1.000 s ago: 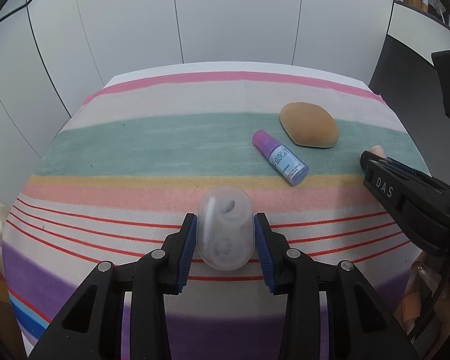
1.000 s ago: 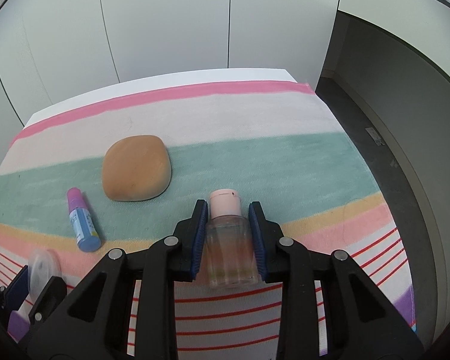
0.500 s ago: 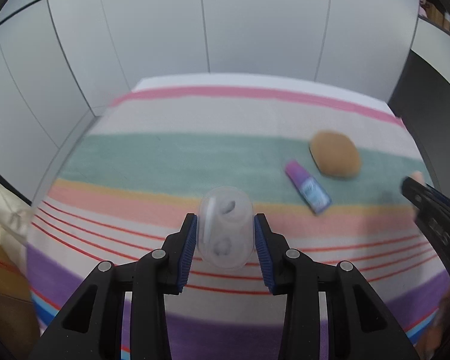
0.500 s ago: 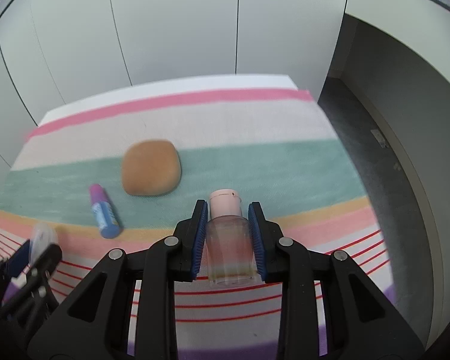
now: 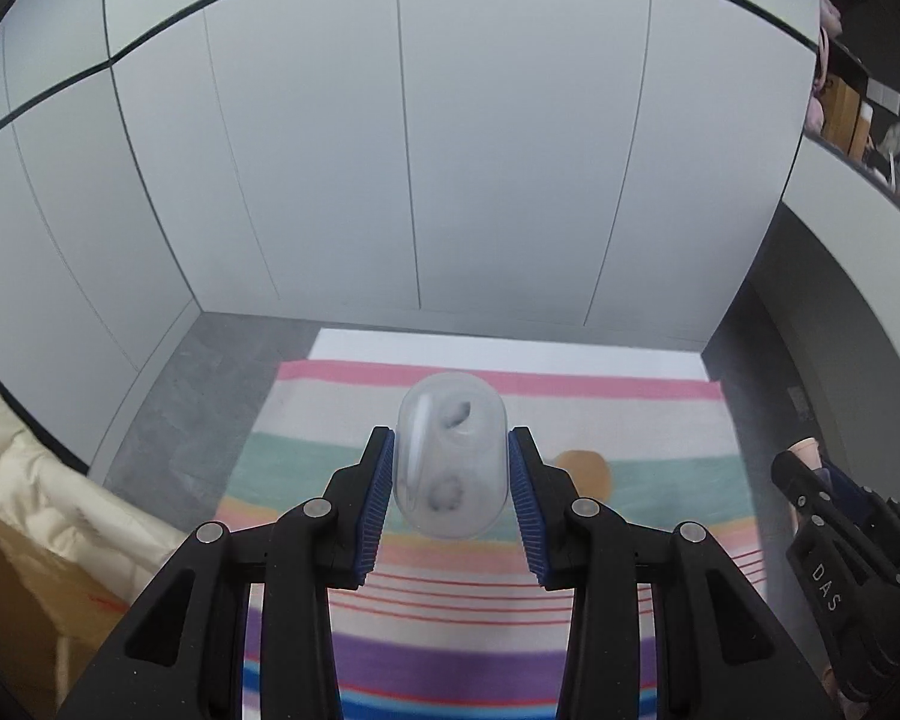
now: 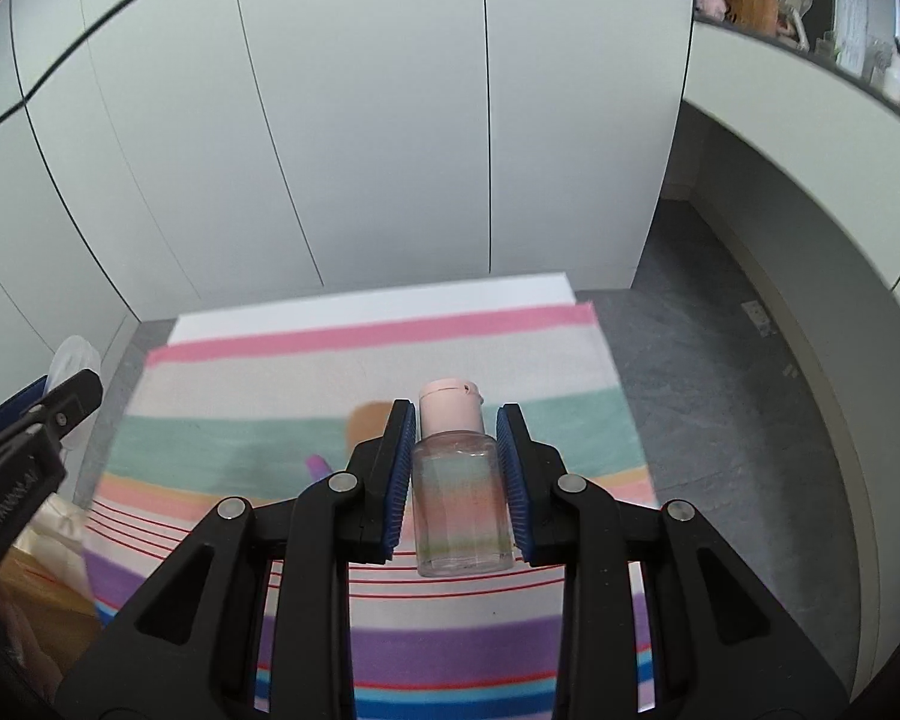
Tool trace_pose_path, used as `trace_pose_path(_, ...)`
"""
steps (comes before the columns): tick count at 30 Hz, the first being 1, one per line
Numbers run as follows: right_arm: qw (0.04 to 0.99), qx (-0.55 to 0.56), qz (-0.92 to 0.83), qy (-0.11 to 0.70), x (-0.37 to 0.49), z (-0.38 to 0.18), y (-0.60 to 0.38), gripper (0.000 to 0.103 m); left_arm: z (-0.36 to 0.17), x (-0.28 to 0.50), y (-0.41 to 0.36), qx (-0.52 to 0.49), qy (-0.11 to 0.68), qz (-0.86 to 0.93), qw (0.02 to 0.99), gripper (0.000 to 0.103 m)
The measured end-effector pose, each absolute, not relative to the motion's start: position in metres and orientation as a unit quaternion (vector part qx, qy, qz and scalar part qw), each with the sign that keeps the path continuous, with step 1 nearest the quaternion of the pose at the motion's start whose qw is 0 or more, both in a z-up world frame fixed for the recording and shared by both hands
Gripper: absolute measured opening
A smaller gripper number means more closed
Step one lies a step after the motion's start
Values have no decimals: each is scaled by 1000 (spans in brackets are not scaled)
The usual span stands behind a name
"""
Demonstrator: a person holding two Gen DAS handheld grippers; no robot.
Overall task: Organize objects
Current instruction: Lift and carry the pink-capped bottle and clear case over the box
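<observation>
Left gripper [image 5: 450, 492]: its blue pads are clamping a clear plastic case [image 5: 450, 456] by the two sides, and it is holding the case in the air above the striped cloth [image 5: 630, 414].
Clear plastic case: it is sitting upright between the pads, its rounded top poking out past the fingertips; two small dark shapes are showing through its wall, too blurred to name.
Right gripper [image 6: 457, 480]: its pads are squeezing a small clear bottle [image 6: 459, 516] with a pink cap [image 6: 450, 411], also raised over the striped cloth.
Small clear bottle: it is standing upright in the grip, the cap rising beyond the fingertips, the cloth's stripes showing through its body.
Tan pad [image 5: 585, 468]: it is lying on the green band of the striped cloth, partly hidden behind the left gripper's finger.
Purple tube [image 6: 319, 465]: only its tip is peeking out beside the right gripper's finger, on the cloth near the tan pad.
Striped cloth: it is covering a white table [image 6: 366, 309], whose bare far edge is showing beyond the pink stripe.
</observation>
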State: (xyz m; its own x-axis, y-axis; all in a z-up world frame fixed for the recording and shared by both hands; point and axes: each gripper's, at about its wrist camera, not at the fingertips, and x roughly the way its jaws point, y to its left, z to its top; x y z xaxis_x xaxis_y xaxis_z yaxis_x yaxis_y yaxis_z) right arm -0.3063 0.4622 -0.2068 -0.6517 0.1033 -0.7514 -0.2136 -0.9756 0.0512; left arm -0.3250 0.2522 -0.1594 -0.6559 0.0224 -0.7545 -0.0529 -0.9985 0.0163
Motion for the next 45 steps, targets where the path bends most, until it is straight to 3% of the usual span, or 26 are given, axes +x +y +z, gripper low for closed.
trace_pose_path(11,94,-357,928,50,-272,-83,454,29,-49,-289,231,-360,41,932,6,39)
trace_pose_path(22,76,-311,947,40,-223,10,446,29,-4,-257,223,-348,36,937,-7,39)
trace_pose_path(37,101,-287,952,-35,-178,31,419,29,22,-204,211,-331,39,943,-8,39)
trace_pose_path(45,67,-308,949,-21,-141,21,410,29,14,-162,199,-334,44,941,16,39)
